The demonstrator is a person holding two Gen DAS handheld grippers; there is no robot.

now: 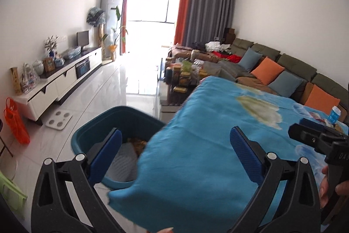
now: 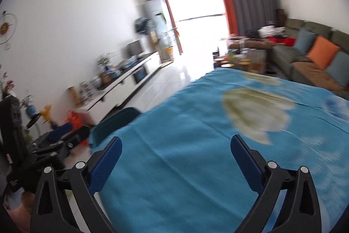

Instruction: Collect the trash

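A teal trash bin (image 1: pixel 98 130) stands on the floor by the left edge of a table under a blue cloth (image 1: pixel 207 145). Inside the bin lie a white piece and some brownish scraps (image 1: pixel 137 142). My left gripper (image 1: pixel 175 130) hangs open over the table's corner and the bin's rim, with nothing between its fingers. At the table's far right lie a blue-and-white cup (image 1: pixel 334 114) and some wrappers (image 1: pixel 316 116). My right gripper (image 2: pixel 176 138) is open and empty above the cloth (image 2: pixel 196 156). The bin (image 2: pixel 115 121) shows at the table's left edge in the blurred right wrist view.
A sofa (image 1: pixel 283 62) with orange and blue cushions runs along the right wall. A low table with jars (image 1: pixel 183 78) stands beyond the blue table. A white TV cabinet (image 1: pixel 63 82), an orange bag (image 1: pixel 15 121) and a floor scale (image 1: pixel 59 120) line the left side.
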